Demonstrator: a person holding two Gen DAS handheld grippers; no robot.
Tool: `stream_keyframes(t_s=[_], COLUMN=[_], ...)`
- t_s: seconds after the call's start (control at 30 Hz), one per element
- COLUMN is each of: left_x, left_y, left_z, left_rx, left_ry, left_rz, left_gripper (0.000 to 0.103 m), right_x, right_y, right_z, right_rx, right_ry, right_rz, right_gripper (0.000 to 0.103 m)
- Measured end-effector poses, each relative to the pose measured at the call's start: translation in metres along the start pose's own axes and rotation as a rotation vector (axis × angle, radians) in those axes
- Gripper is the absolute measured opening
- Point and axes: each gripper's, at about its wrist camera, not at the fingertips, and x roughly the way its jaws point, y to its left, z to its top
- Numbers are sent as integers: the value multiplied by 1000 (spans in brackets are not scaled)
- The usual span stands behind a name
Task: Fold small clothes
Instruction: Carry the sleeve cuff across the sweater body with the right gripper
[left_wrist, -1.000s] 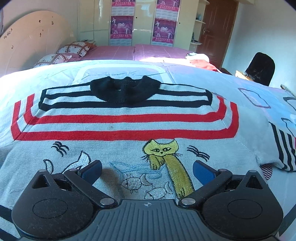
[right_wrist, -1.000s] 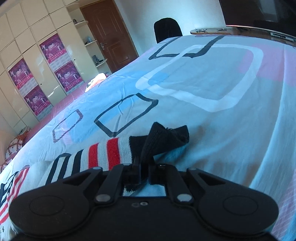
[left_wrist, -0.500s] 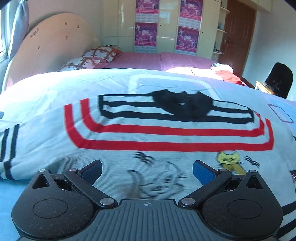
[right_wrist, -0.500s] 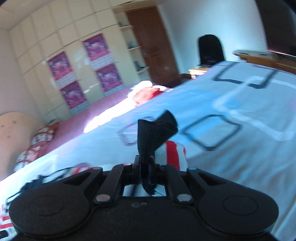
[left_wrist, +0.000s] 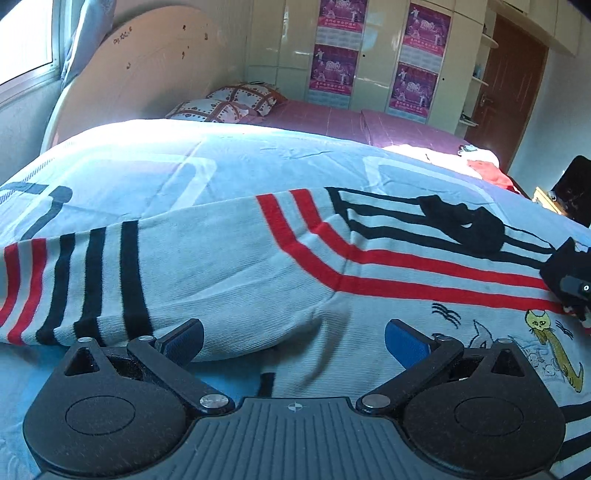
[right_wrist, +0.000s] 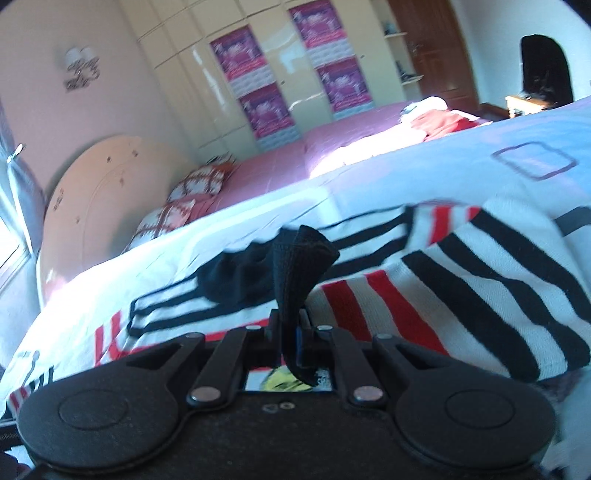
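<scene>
Left gripper (left_wrist: 293, 341): blue pads wide apart, nothing between them; the striped sweater (left_wrist: 236, 266) lies flat on the bedspread (left_wrist: 147, 162) just beyond the fingertips, one sleeve (left_wrist: 74, 280) off to their left. Right gripper (right_wrist: 290, 328): fingers pressed together on the sweater's black cuff (right_wrist: 295, 258), which sticks up between them; the striped sleeve trails to their right over the sweater body
</scene>
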Motion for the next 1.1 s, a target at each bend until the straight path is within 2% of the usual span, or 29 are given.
stream_keyframes(t_s=[0.13,0.17,0.23,0.27,0.33,0.37,0.43,0.47,0.53,0.63,0.7,0.73,0.77,0.83,0.9,1.03,1.1], left_x=[0,-1,-1,-2,-1,-2,1,2,9,23,36,42,47,59,67,75,82], left_y=[16,17,19,18,14,11,-2,-10,-26,-57,-77,-87,-97,-111,-122,-138,-139], left_z=[-2,-3,-3,-2,1,3,8,10,15,18,16,15,13,10,7,7,8], left_rx=[-10,-12,-17,-17,-24,-29,-35,-42,-72,-111,-129,-129,-127,-136,-133,-116,-115], left_ry=[8,9,10,8,3,1,-5,-5,10,55,96,119,136,183,210,202,206], left_rz=[-11,-14,-17,-21,-43,-64,-118,-157,-255,-417,-480,-487,-497,-507,-509,-485,-483], left_gripper=[103,103,103,103,103,103,103,103,103,103,103,100,79,67,67,65,18], right_x=[21,27,36,32,22,6,-4,-23,-34,-57,-67,-75,-80,-88,-92,-92,-93], right_y=[26,30,38,41,44,43,41,32,25,1,-14,-23,-31,-45,-59,-88,-99], right_z=[-14,-18,-29,-35,-37,-35,-33,-29,-27,-18,-14,-14,-13,-13,-15,-16,-17], right_rx=[-30,-37,-55,-76,-88,-89,-96,-88,-75,-36,-15,-3,7,24,47,133,163], right_ry=[56,83,130,120,120,92,67,26,7,-27,-38,-44,-50,-60,-68,-70,-70], right_rz=[19,28,45,55,96,115,115,114,113,83,56,42,30,6,-29,-64,-72], right_gripper=[9,17,25,35,39,39,39,40,40,41,42,42,42,42,42,41,41])
